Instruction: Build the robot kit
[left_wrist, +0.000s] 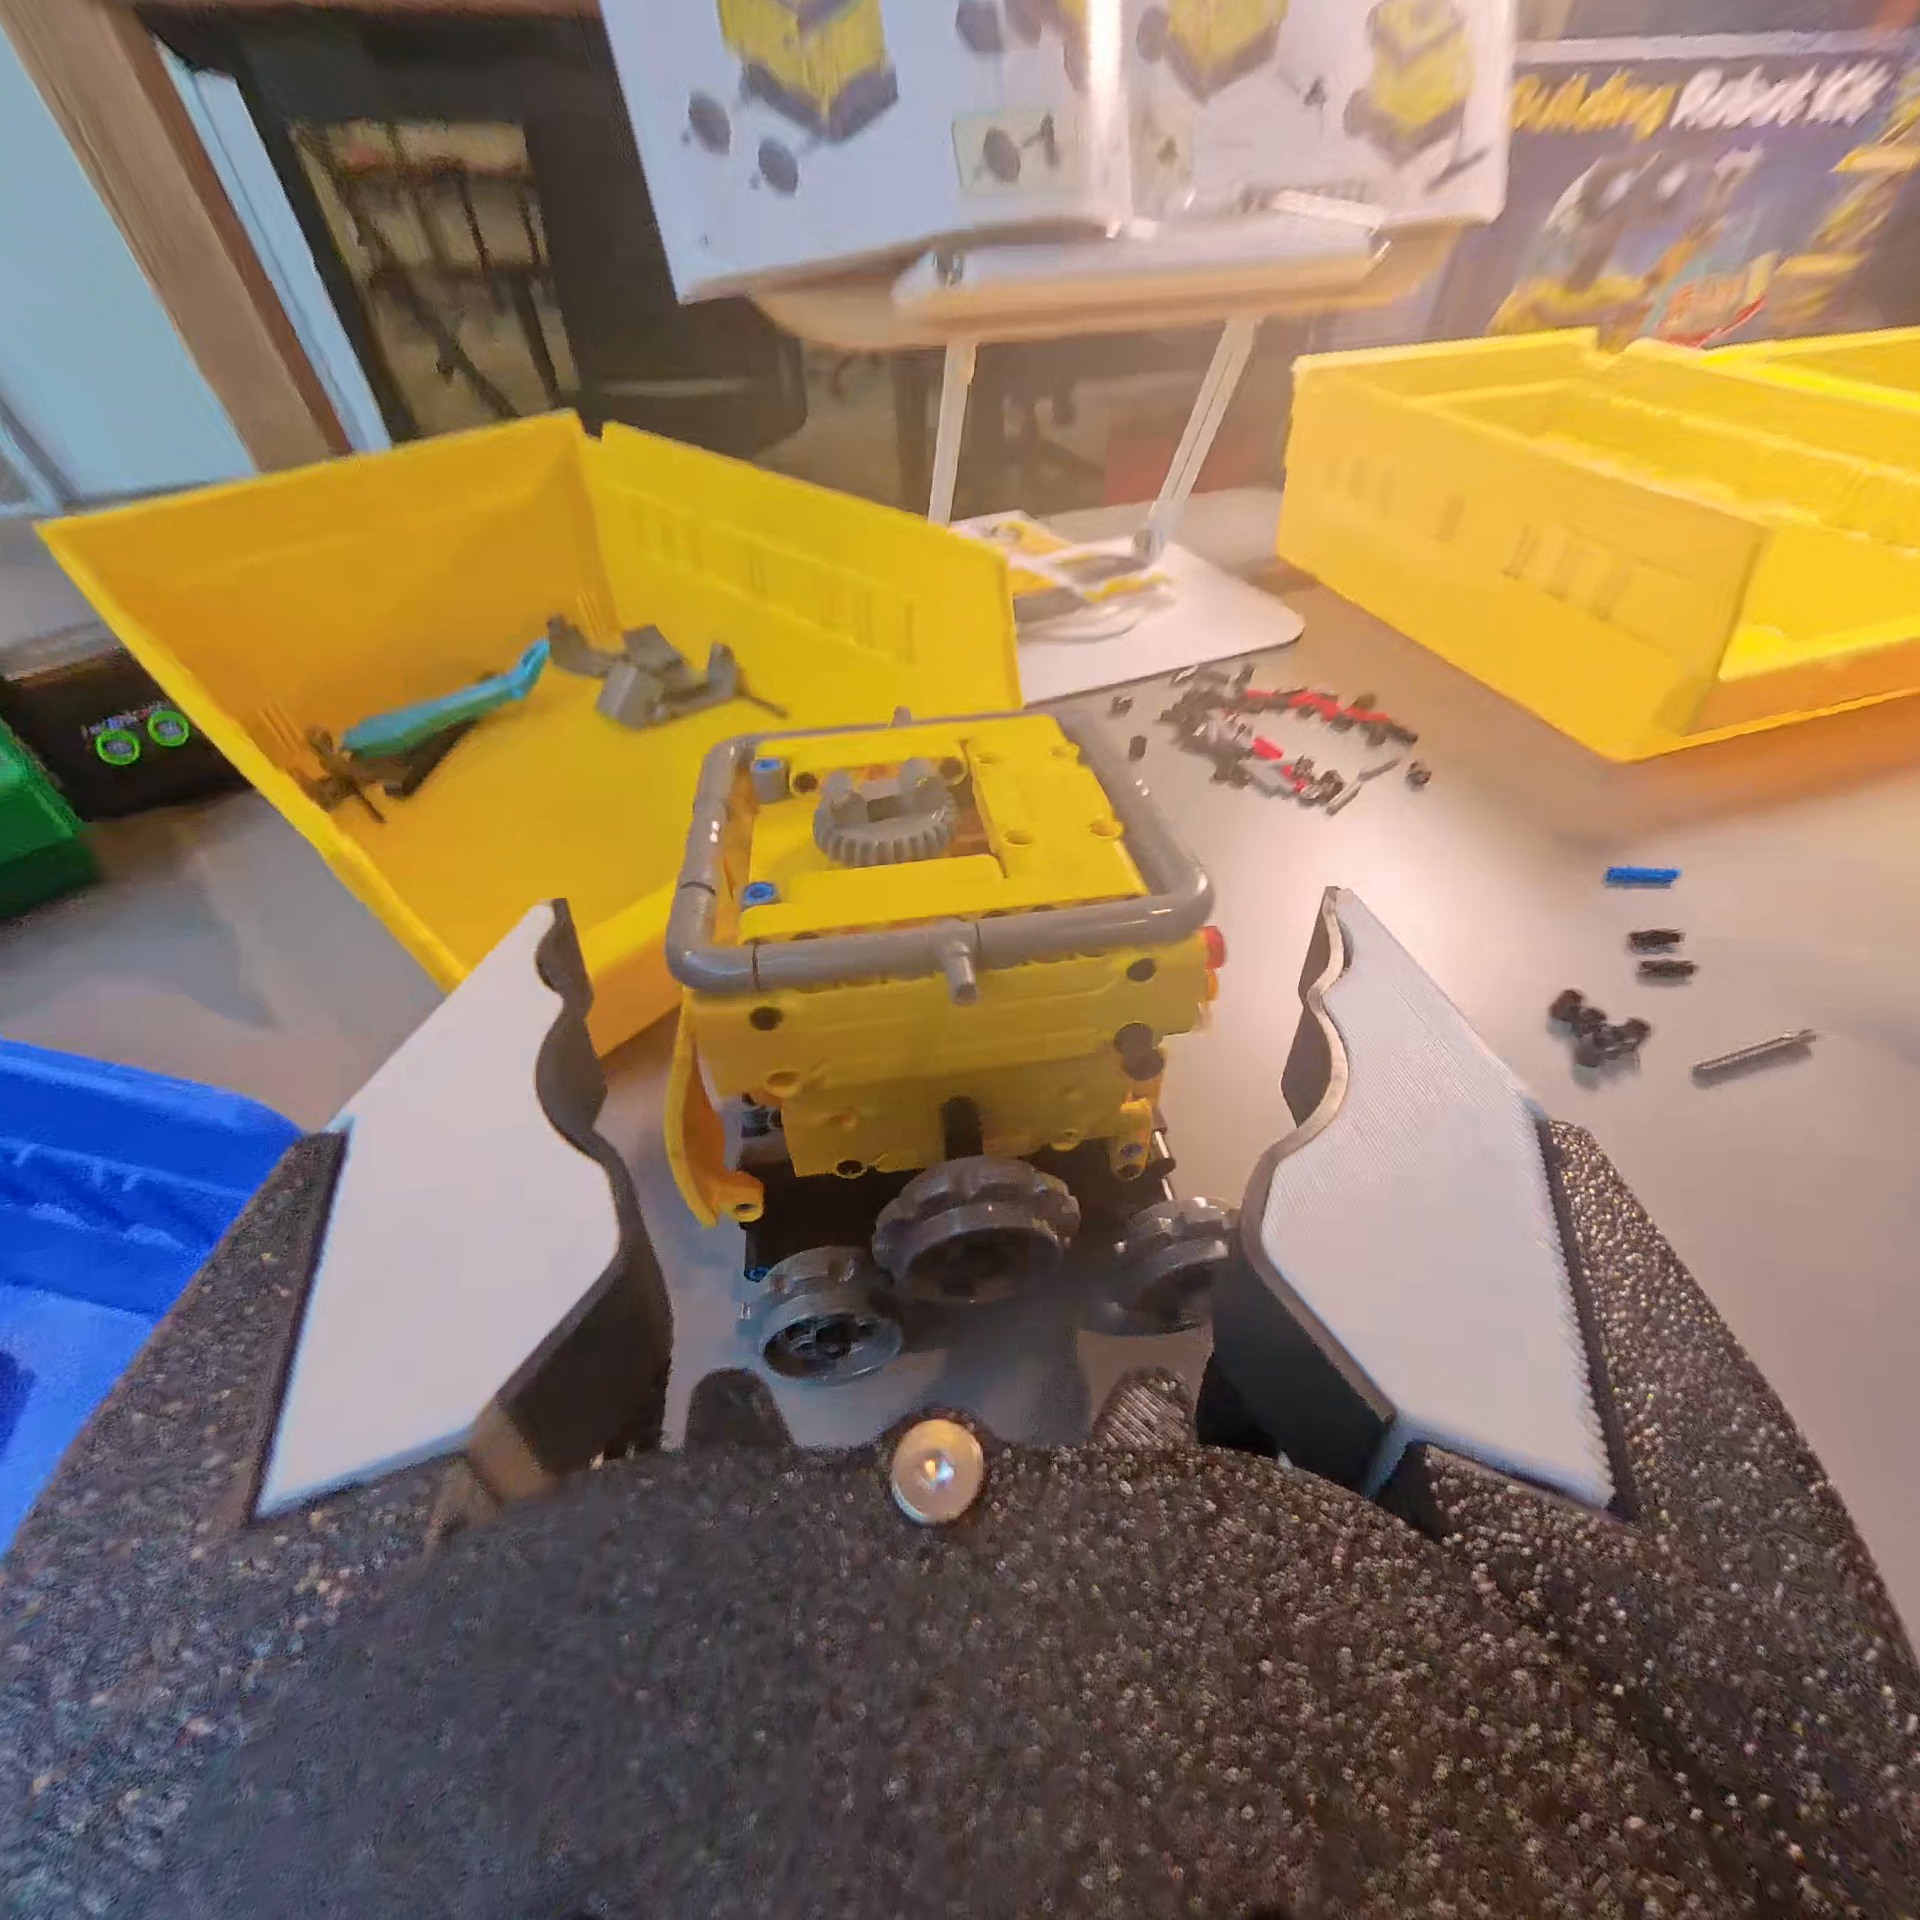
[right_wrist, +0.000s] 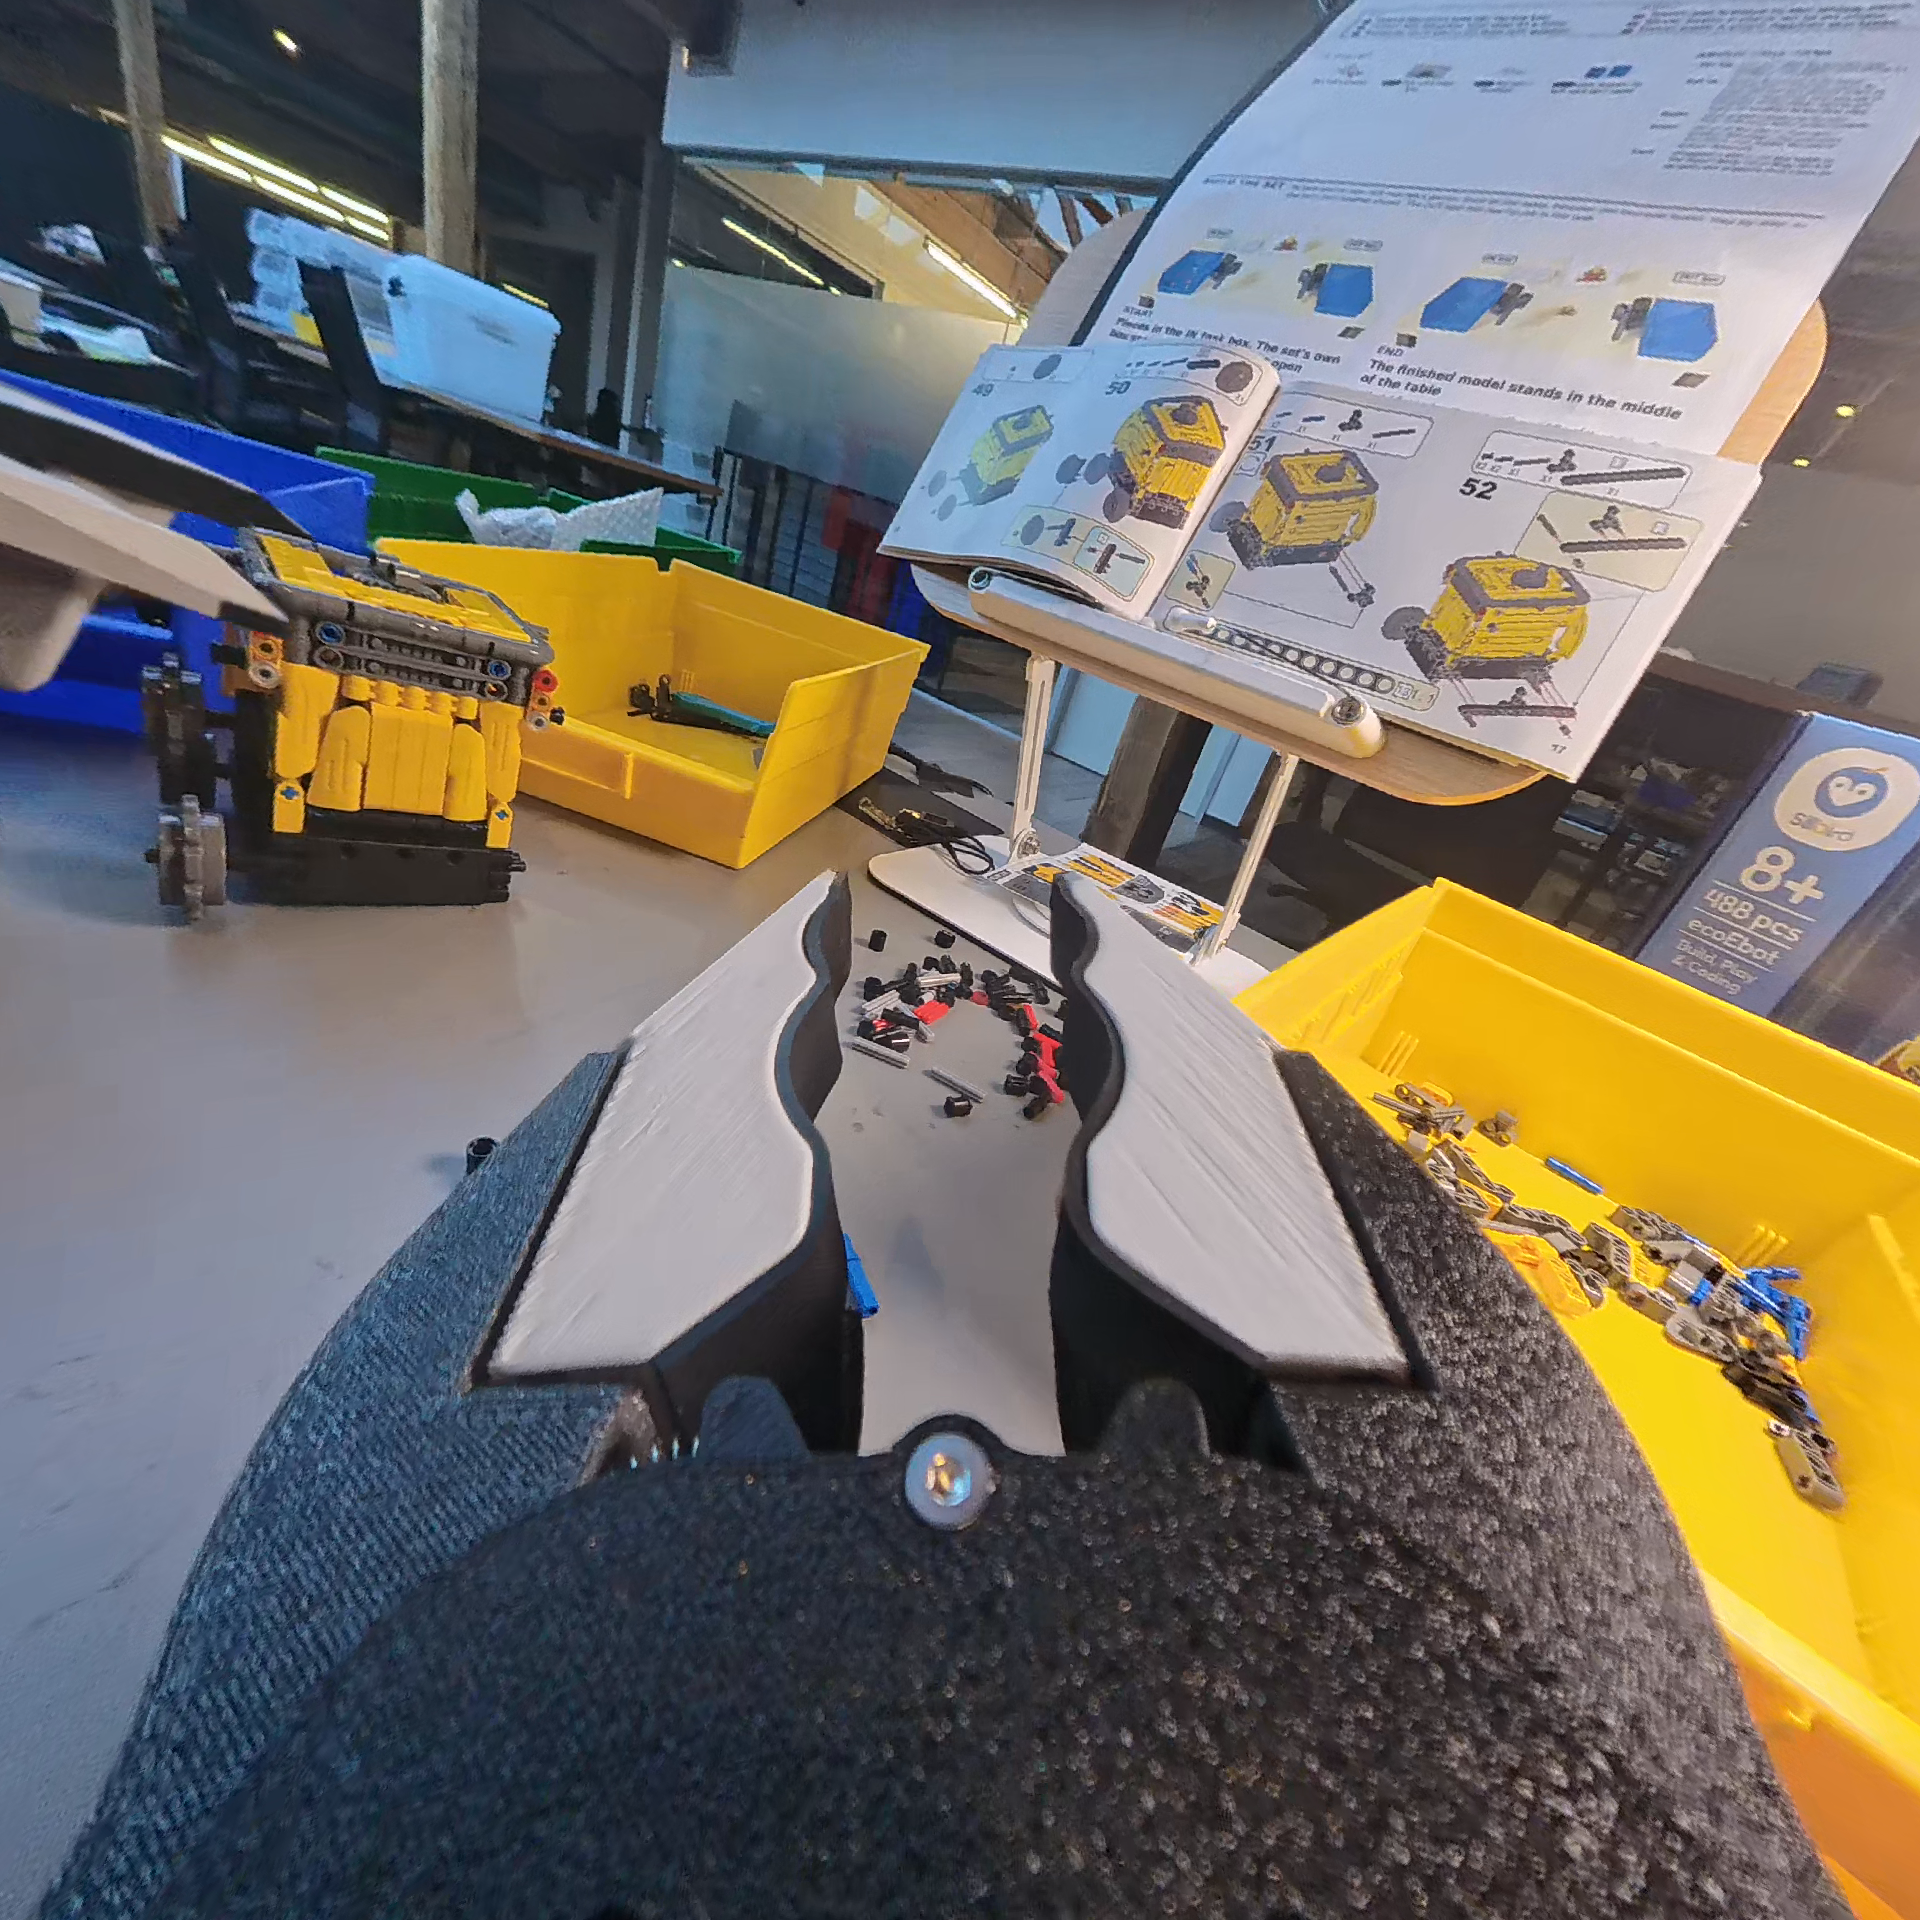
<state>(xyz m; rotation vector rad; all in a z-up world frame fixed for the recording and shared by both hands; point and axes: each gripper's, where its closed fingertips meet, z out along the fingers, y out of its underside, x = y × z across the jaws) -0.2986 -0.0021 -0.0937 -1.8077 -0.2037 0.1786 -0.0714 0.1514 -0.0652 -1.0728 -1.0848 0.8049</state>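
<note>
Between left fingers (left_wrist: 582, 997), yellow model (left_wrist: 935, 987), seemingly ungripped.

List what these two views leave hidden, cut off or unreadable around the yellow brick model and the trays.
- Yellow brick model: its underside and far face are hidden by its own body in the left wrist view; the right wrist view shows it partly covered by the left tongs' finger.
- Right yellow tray: cut off by the frame edge.
- Small loose pins: too small to sort, partly behind the right tongs.
- Blue bin: cut off, blurred.
</note>
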